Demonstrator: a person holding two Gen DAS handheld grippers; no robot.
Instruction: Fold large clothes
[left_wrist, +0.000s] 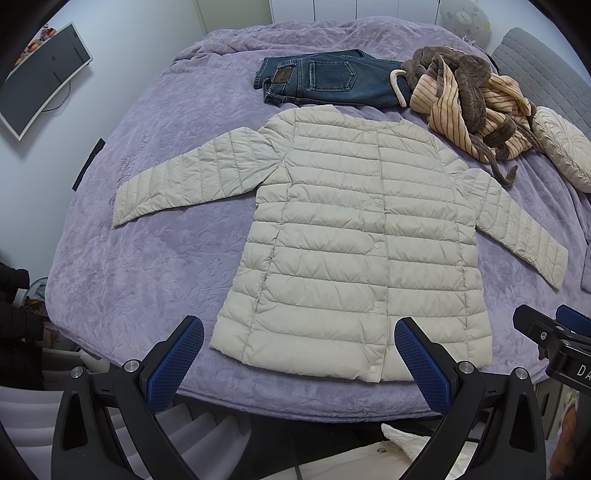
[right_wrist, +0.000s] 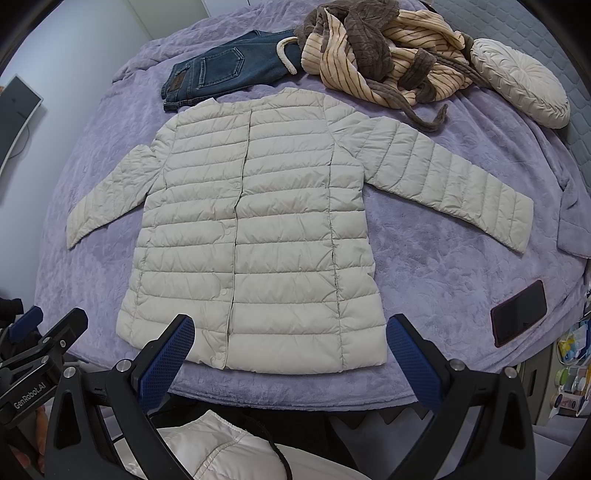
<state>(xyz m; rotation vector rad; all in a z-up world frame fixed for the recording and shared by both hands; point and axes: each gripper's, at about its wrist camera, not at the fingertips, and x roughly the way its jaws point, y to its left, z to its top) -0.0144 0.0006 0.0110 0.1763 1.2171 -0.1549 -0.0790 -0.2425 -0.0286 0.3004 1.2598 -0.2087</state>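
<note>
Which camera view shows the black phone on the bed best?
The right wrist view. There the black phone lies in full sight on the purple blanket, right of the puffer jacket. The left wrist view does not show it.

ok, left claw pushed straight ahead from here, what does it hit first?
Most likely the hem of the cream puffer jacket, which lies flat just beyond the open left claw. Depth is uncertain; angled low, it could meet the purple bedspread edge first.
</note>
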